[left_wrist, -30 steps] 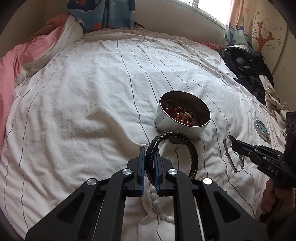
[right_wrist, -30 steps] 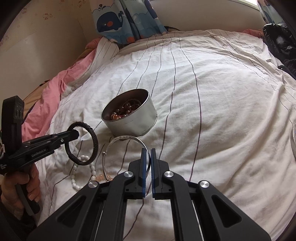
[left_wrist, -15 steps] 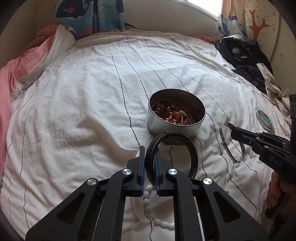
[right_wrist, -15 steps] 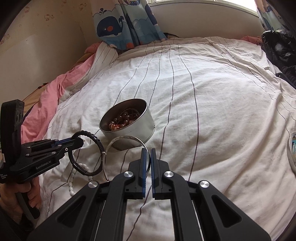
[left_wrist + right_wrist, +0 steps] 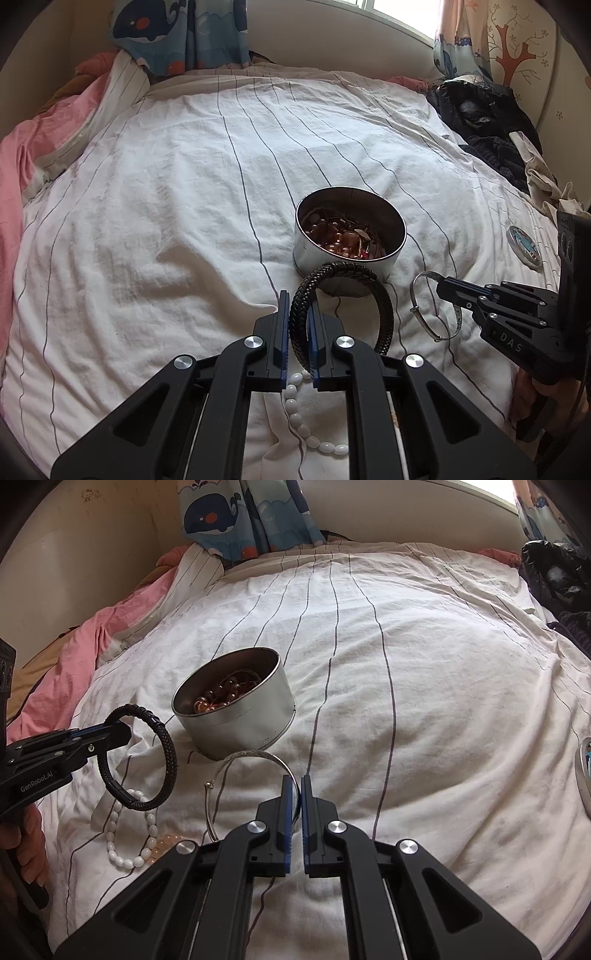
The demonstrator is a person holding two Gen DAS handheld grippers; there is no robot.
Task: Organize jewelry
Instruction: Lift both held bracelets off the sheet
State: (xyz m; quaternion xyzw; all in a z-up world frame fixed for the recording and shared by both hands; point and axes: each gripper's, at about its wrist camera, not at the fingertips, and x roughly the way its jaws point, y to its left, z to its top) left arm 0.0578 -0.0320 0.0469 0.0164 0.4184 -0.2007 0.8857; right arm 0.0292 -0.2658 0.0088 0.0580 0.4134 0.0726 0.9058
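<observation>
A white striped bedsheet [image 5: 155, 206] carries a round metal tin [image 5: 349, 236] of reddish beads. Just before it, the left gripper [image 5: 297, 325] clamps a black braided bracelet [image 5: 369, 284]; the right gripper [image 5: 297, 797] pinches a thin silver bangle [image 5: 251, 755]. White beads [image 5: 118, 834], probably a bracelet, lie below.

White striped bedsheet [image 5: 184, 192] (daylit), whale-print curtain [image 5: 243, 513] against beige wall [image 5: 92, 554].
</observation>
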